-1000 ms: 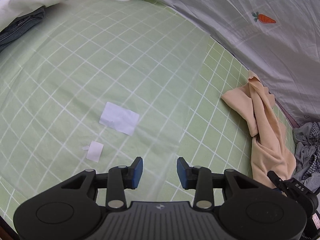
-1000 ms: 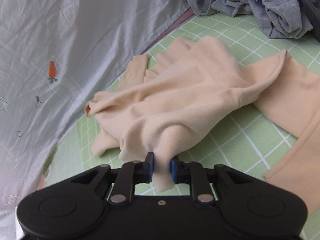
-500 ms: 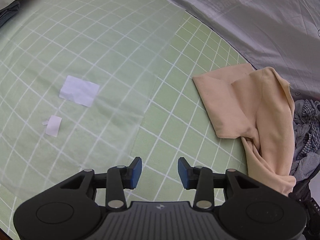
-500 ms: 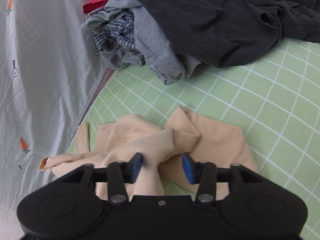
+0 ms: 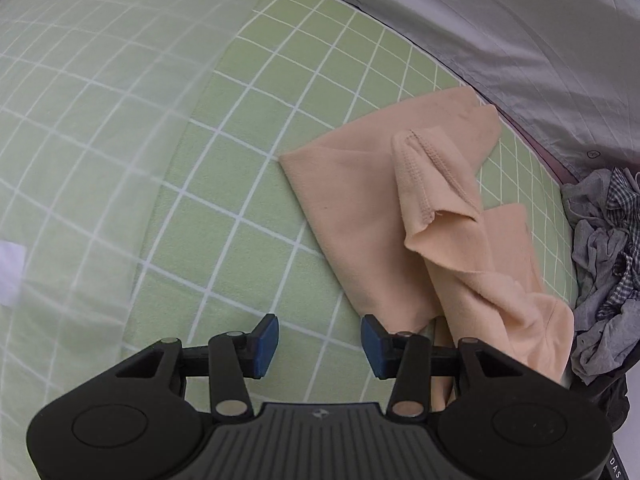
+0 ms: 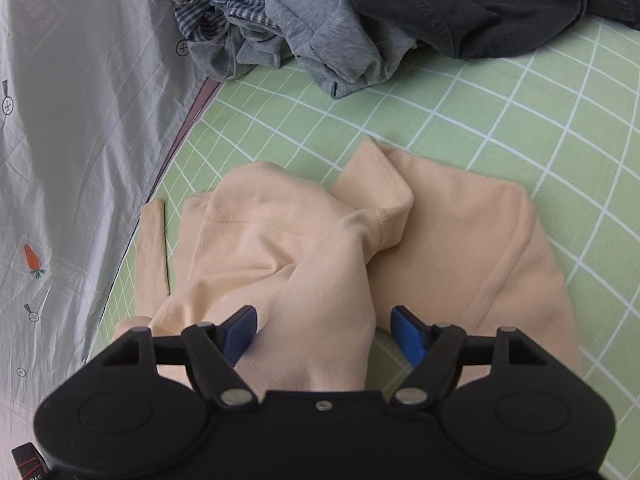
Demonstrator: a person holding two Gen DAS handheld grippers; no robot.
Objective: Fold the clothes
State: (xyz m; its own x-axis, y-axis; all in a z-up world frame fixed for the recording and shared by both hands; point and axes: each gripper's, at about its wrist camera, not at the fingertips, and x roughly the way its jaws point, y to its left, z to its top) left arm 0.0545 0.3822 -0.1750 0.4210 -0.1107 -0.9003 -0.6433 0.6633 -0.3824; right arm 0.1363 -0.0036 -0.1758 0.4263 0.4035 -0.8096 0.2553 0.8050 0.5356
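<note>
Soft, matt peach knit garment (image 6: 288,248) with stitched hems lies on a smooth green checked cotton bedsheet (image 5: 240,184); matt black plastic claw (image 6: 324,330) with blue rubbery pads (image 6: 240,330), beside crinkled grey cloth (image 6: 80,120).

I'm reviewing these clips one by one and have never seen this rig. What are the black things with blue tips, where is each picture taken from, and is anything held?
There is no robot. A person holds a two-finger gripper in each hand, and a fisheye camera on each looks forward along its fingers. One picture is from the left gripper, the other from the right gripper. Both are open and grip nothing; a bunched fold of the peach garment lies loose between the right one's blue pads. The garment lies crumpled on a green checked sheet. Beyond it sits a pile of unfolded clothes, grey, checked and dark. A grey carrot-print cloth runs along the edge.
</note>
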